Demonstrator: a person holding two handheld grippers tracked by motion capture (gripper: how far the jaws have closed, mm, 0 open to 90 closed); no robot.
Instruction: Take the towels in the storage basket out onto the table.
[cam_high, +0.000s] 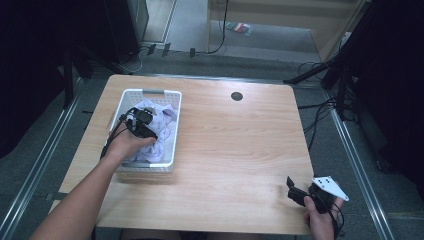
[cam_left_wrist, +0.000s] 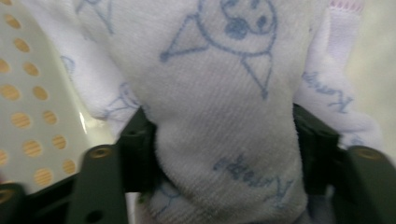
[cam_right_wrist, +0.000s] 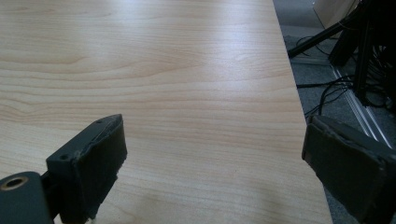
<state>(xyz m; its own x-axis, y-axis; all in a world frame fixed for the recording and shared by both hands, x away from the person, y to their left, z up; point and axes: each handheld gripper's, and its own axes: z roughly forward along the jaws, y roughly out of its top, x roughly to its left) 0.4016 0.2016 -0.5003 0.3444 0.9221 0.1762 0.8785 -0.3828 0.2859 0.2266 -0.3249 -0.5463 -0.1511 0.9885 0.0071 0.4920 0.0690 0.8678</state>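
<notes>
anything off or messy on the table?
Nothing stands out. The cloth lies bunched in the white basket, none over the rim, and the left gripper has its jaws shut on a fold. The right gripper sits open over bare table. No spills or damage.

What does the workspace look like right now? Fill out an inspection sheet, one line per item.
Surface: light wooden table, a round dark port near its far edge.
Job's things: white perforated basket at the table's left, holding white cloth printed with blue drawings.
Clutter: nothing seen on the table.
Grippers: left gripper is down in the basket, jaws pressing a fold of the cloth; right gripper is open above bare wood near the table's right front corner.
Cables: black cable trails from the left gripper; more cables on the floor.
Surroundings: grey floor, dark stands, metal rails.
</notes>
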